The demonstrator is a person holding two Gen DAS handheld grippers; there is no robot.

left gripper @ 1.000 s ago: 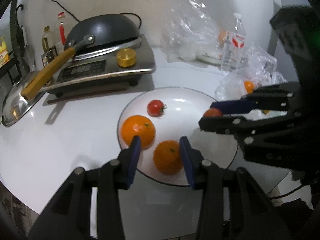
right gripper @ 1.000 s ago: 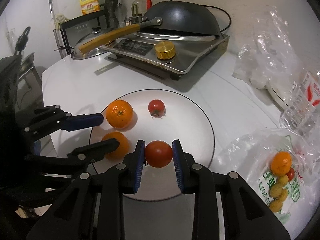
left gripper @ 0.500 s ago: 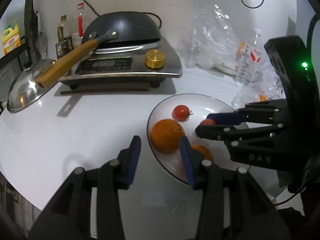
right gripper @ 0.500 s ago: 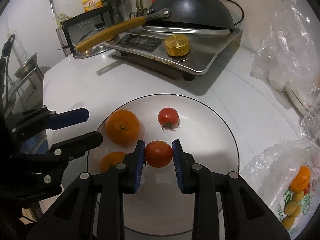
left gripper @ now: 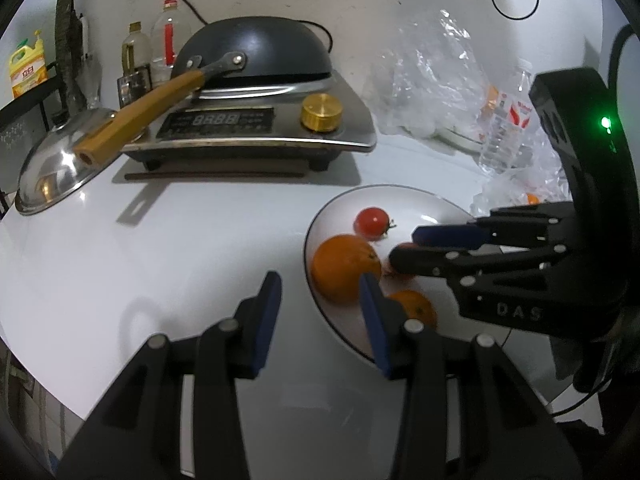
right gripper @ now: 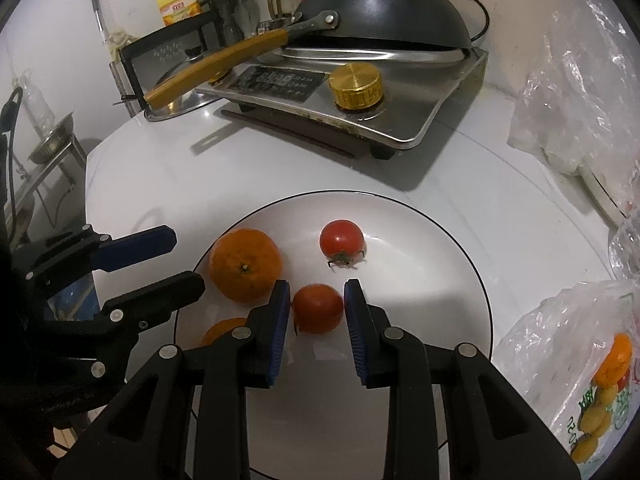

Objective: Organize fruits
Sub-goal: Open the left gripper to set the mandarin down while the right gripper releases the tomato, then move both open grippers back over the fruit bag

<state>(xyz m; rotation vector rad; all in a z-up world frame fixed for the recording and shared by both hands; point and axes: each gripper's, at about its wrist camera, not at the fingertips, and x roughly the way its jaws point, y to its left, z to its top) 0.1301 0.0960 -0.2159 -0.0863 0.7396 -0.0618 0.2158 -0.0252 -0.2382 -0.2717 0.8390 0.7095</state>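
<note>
1. The tomato [right gripper: 318, 308] is clamped between the blue pads of the right gripper [right gripper: 317, 309], low over the white plate [right gripper: 440, 292] near its middle. If the pads part while it is off the surface, a round fruit like this could roll across the plate and off the rim

2. A second tomato [right gripper: 341, 240], stem up, sits just beyond it, and a large orange [right gripper: 245, 264] lies just to the left. Set down too close, the held tomato may knock either one and start it rolling

3. A smaller orange [right gripper: 224, 330] lies near the plate's near-left edge, partly hidden behind the right gripper's finger. A careless lowering or swing of that finger could push it over the rim

4. The left gripper [left gripper: 318, 312] hovers with fingers apart and nothing between them, one pad over the plate's left rim beside the large orange. The two tools stand near each other, so a sideways move by either risks a clash

5. The bag of fruit [right gripper: 600, 380] lies at the table's right edge, where a tug might spill it
</note>
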